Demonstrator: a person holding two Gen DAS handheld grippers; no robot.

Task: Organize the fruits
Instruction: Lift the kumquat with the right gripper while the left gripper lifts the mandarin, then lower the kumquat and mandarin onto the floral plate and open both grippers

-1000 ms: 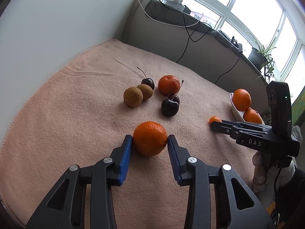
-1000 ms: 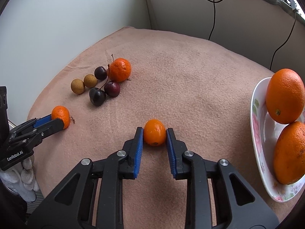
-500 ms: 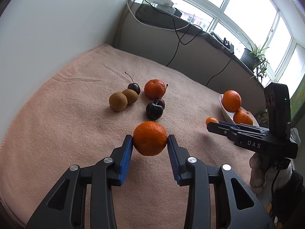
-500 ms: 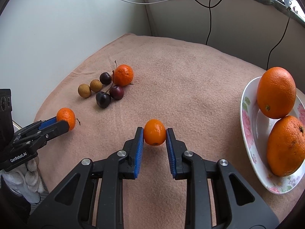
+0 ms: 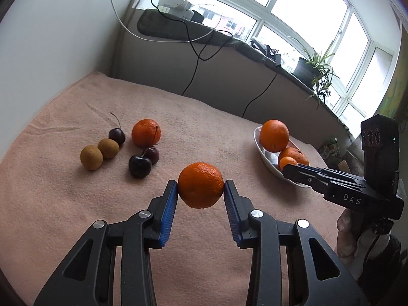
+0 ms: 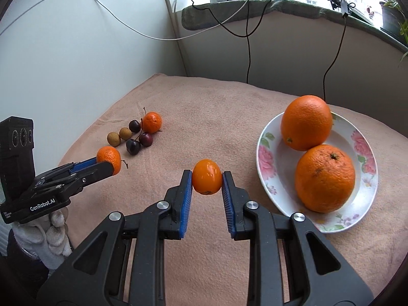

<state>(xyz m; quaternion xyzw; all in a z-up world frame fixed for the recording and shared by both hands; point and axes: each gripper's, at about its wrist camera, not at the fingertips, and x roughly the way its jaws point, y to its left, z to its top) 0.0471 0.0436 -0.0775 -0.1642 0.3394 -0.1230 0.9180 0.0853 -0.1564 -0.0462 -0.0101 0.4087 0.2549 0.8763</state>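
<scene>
Tongs both loaded, as I see it. Left tongs (image 5: 201,188) pinch a mandarin (image 5: 200,185) between the blue pads, lifted clear of the blanket (image 5: 63,204). Right tongs (image 6: 206,182) pinch a kumquat (image 6: 206,176), also off the blanket, just left of the plate (image 6: 265,153) in the right wrist view. Plate is white with pink flowers and carries two oranges (image 6: 306,122), one (image 6: 325,178) nearer me, touching each other. Loose group lies further back on the blanket: a second mandarin (image 5: 146,132), three cherries (image 5: 139,166) with stems, two brown longans (image 5: 91,157) side by side. From the left wrist I see the right tongs' tip with the kumquat in front of the plate's near edge. Gloved hand (image 6: 43,232) grips the left handle. Cables (image 6: 247,51) hang down from the sill behind.
</scene>
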